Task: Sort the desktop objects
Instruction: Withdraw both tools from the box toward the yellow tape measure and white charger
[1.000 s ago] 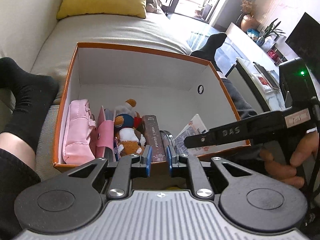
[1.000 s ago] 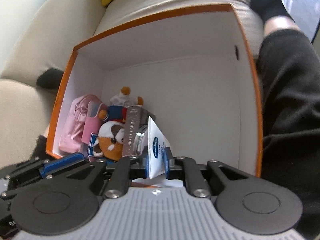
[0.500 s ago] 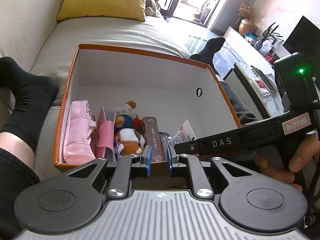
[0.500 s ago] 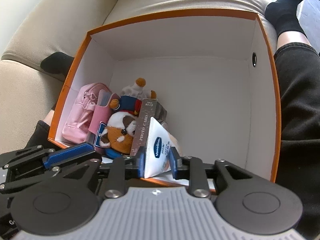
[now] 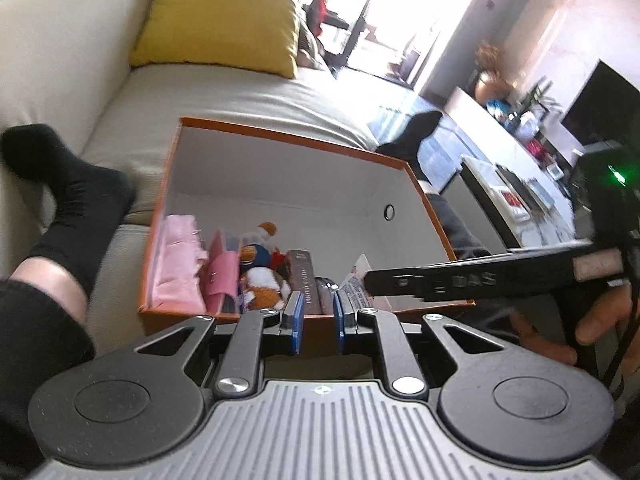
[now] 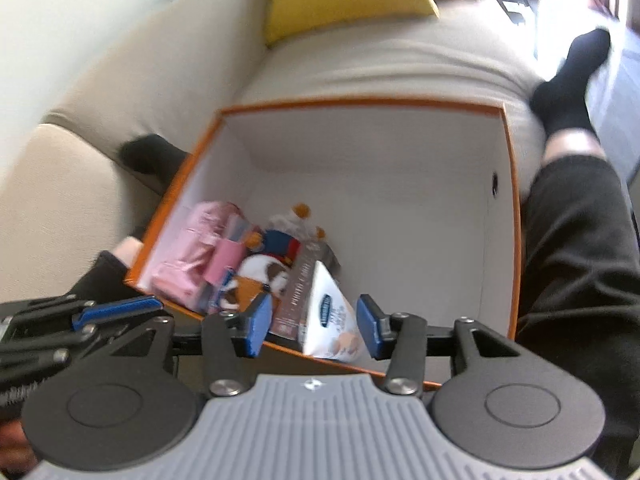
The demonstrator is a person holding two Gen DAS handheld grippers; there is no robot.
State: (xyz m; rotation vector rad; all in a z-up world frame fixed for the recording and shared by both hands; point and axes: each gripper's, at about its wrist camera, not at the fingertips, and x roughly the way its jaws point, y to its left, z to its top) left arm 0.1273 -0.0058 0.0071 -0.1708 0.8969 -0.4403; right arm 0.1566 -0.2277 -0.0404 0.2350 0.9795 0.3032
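matt cardboard box [image 6: 500,216], fuzzy plush toy [image 6: 264,276]

Your open room is the right half of the orange box [image 6: 514,216], bare down to its white floor. The left near corner is packed: pink pouch [image 6: 192,256], plush toy [image 6: 264,276], photo-card box [image 6: 304,292], white carton [image 6: 328,320]. Your legs [image 6: 580,264] flank both sides.

The white packet [image 6: 329,322], clamped a second ago in the right tongs [image 6: 313,326], is seen released inside the orange box [image 6: 513,216] beside the photo-card case [image 6: 301,294], the jaws opening clear of it. Both tongs have been drawn back, more sofa [image 5: 224,96] being shown.
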